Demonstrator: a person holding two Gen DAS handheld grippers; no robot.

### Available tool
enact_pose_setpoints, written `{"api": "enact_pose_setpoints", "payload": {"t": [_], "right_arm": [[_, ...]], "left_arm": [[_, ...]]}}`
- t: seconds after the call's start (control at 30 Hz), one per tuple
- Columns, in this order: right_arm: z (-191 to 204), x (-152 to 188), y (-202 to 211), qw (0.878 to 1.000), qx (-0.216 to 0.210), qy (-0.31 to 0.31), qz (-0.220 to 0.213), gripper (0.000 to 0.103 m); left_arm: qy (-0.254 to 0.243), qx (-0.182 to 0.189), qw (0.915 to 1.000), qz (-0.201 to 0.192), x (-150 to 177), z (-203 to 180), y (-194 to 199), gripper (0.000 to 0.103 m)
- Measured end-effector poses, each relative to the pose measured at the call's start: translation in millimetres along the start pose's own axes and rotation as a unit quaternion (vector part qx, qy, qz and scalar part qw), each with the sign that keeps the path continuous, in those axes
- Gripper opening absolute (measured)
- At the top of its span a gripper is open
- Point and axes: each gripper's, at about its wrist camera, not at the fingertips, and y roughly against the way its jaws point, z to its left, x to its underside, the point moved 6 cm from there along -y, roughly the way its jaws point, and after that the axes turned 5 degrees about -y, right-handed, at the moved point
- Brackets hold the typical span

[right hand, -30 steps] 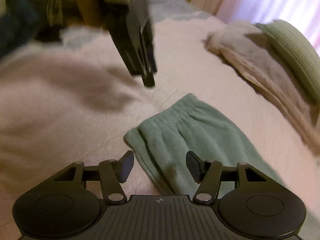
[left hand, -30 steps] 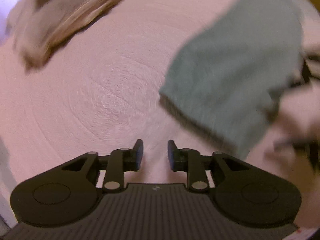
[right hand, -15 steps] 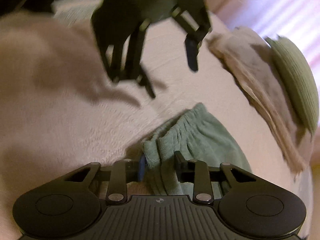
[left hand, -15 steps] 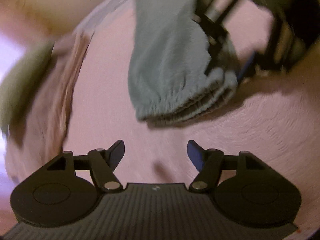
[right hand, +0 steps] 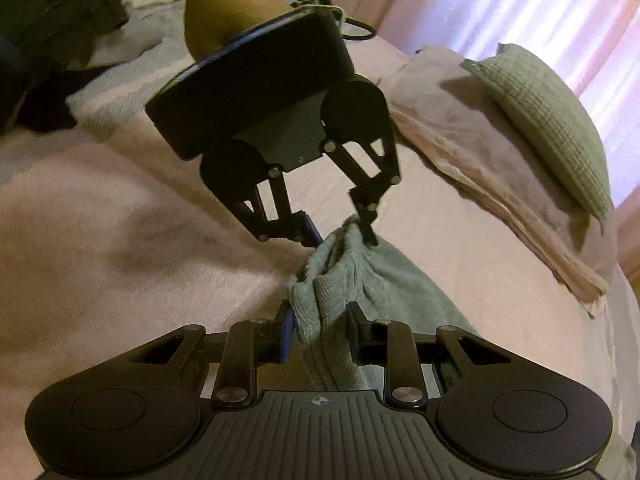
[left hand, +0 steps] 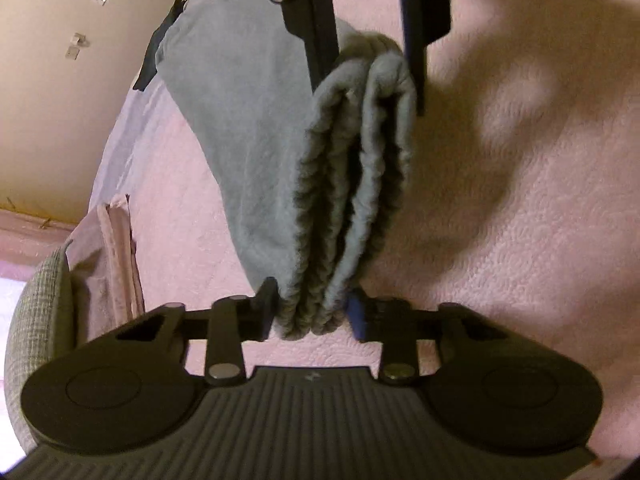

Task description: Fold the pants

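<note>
Folded grey-green pants (left hand: 248,128) lie on a pink bedspread (left hand: 520,200), the gathered waistband bunched up in several layers. My left gripper (left hand: 312,312) is shut on one end of that waistband, fabric filling the gap between its fingers. In the same view my right gripper (left hand: 370,60) pinches the far end from above. The right wrist view shows my right gripper (right hand: 320,334) shut on the pants (right hand: 384,280) at the near end. There my left gripper (right hand: 342,236), held by a hand (right hand: 224,12), grips the waistband just beyond.
A folded beige cloth (right hand: 460,136) and a grey-green cushion (right hand: 540,112) lie along the bed's right side under a pink curtain (right hand: 500,0). A cream wall (left hand: 60,100) borders the bed. Dark clothing (right hand: 48,40) sits at the back left.
My left gripper swung over to the waistband and shut on its end. My right gripper came down and shut on the near end, and the waistband is now lifted and bunched between both.
</note>
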Motion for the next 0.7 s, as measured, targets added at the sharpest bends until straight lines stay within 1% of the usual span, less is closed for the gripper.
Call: {"api": "enact_pose_setpoints", "payload": {"t": [0.07, 0.13, 0.2, 0.23, 0.3, 0.4, 0.47, 0.5, 0.57, 0.6, 0.63, 0.7], "right_arm": [[-1, -5, 13, 1.000, 0.000, -0.012, -0.008, 0.023], [-9, -13, 27, 0.999, 0.001, -0.041, -0.020, 0.023], [-30, -24, 46, 0.995, 0.010, -0.087, -0.039, 0.023], [-45, -28, 56, 0.992, 0.016, -0.115, -0.048, 0.023], [-82, -33, 80, 0.981, 0.026, -0.177, -0.069, 0.023], [-144, -28, 117, 0.963, 0.048, -0.244, -0.101, 0.023], [-188, -12, 139, 0.950, 0.061, -0.284, -0.117, 0.023], [-208, -2, 147, 0.944, 0.065, -0.301, -0.122, 0.023], [-250, 24, 158, 0.931, 0.072, -0.334, -0.129, 0.022], [-272, 42, 161, 0.923, 0.072, -0.354, -0.132, 0.022], [-292, 59, 160, 0.915, 0.064, -0.375, -0.133, 0.022], [-333, 99, 153, 0.894, 0.041, -0.426, -0.135, 0.022]], "left_arm": [[0.007, -0.001, 1.0000, 0.003, -2, 12, 11, 0.025], [0.025, -0.006, 0.9996, 0.008, -7, 35, 23, 0.025], [0.041, -0.010, 0.9991, 0.011, -12, 66, 35, 0.025], [0.044, -0.012, 0.9989, 0.011, -15, 83, 40, 0.025], [0.043, -0.011, 0.9990, 0.011, -30, 120, 49, 0.025], [0.047, -0.010, 0.9988, 0.006, -62, 183, 46, 0.025], [0.040, -0.008, 0.9992, 0.001, -90, 219, 39, 0.025], [0.033, -0.001, 0.9994, 0.002, -107, 239, 31, 0.025], [0.017, 0.009, 0.9998, 0.003, -137, 270, 9, 0.025], [0.012, 0.022, 0.9997, 0.006, -154, 285, -8, 0.025], [0.008, 0.034, 0.9993, 0.010, -171, 298, -27, 0.025], [-0.003, 0.058, 0.9981, 0.020, -198, 313, -67, 0.025]]}}
